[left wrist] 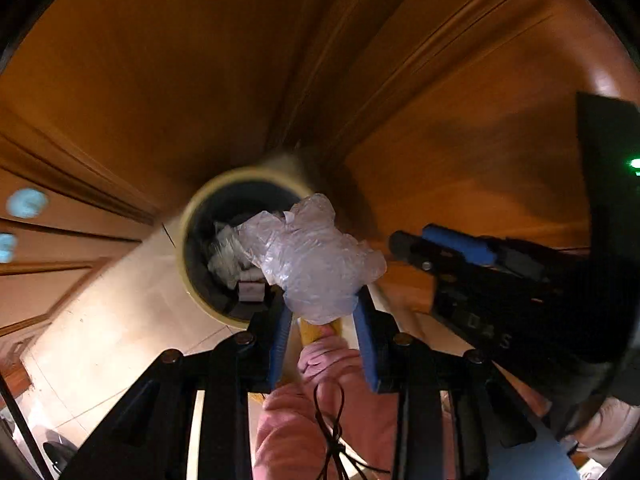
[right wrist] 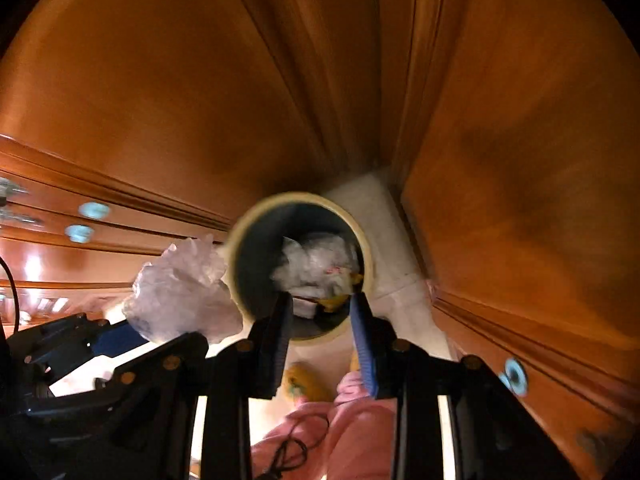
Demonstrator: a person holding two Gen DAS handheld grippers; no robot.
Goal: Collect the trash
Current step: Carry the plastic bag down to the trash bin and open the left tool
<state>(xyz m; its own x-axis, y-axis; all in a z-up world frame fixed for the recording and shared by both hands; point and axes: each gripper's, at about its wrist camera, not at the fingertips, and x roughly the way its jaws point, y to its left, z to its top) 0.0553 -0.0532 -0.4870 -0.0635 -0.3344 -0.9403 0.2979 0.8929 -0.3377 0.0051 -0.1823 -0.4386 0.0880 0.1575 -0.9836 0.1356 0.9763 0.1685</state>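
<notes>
Left gripper (left wrist: 322, 312) clamps a crumpled plastic bag (left wrist: 312, 256) beside the bin (left wrist: 188, 240); right gripper (right wrist: 322, 312) hangs apart, empty. Released early, the light plastic could miss the rim.

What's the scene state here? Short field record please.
setting: tiled floor beside wooden cabinets
bin: round, cream rim, dark inside, already holds crumpled trash
left gripper: shut on clear plastic wad
wad position: held by the bin's rim, not yet inside
right gripper: open, empty, pointing at the bin mouth
image quality: motion blur in both views
</notes>
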